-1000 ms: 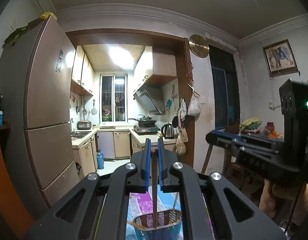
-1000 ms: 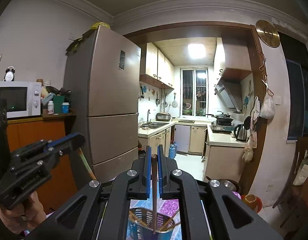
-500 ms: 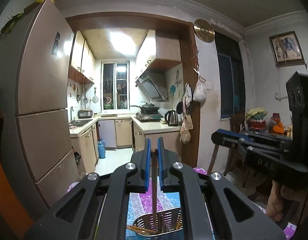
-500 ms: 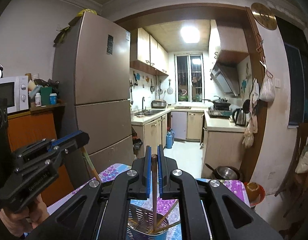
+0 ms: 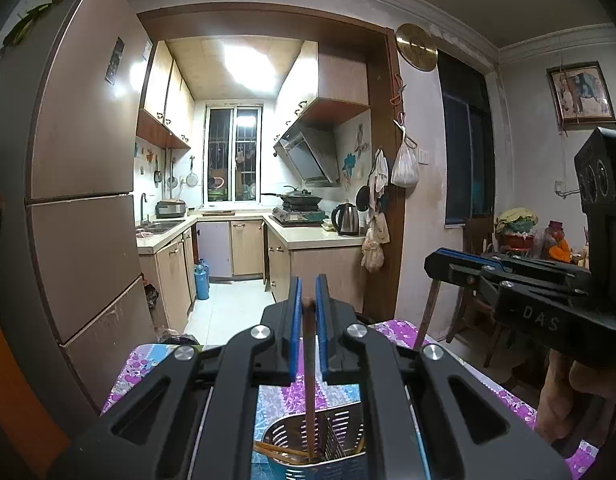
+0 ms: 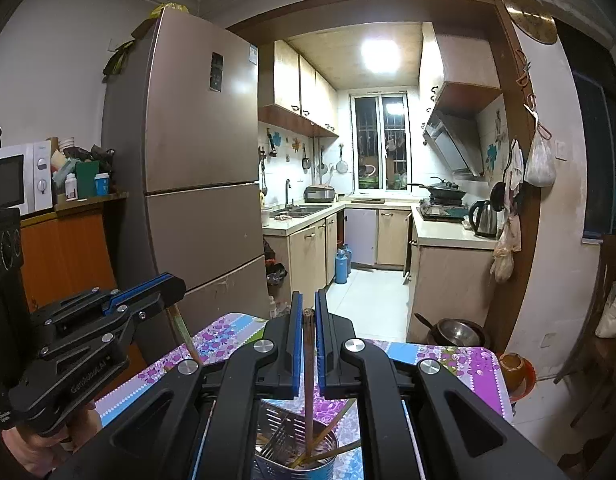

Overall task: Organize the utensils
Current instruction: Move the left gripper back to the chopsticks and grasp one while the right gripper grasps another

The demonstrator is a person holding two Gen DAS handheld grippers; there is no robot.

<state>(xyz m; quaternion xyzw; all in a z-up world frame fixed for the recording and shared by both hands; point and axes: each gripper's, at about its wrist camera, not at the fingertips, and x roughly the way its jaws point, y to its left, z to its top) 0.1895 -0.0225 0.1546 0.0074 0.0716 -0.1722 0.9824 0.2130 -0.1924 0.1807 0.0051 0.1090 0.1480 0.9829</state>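
Chopsticks are what I am handling: one brown chopstick (image 5: 309,376) is pinched upright in my left tongs (image 5: 308,292), whose blue pads have closed narrow on its upper end. Its lower end reaches down into the perforated metal utensil holder (image 5: 339,432) standing on the counter (image 5: 132,372), which wears a purple and blue floral cloth. A few other sticks lie slanted inside that holder.

My right tongs (image 6: 306,308) are also narrowed, gripping a second chopstick (image 6: 308,380) near its top. That stick hangs almost vertical, its tip down among the sticks already in the holder.

From the right wrist camera I see the left tongs off to the left, a hand (image 6: 32,444) below them on the grip. From the left wrist camera the right tongs show to the right, near the counter's far edge. Beyond the counter are a tall fridge (image 6: 200,184) and the kitchen doorway.
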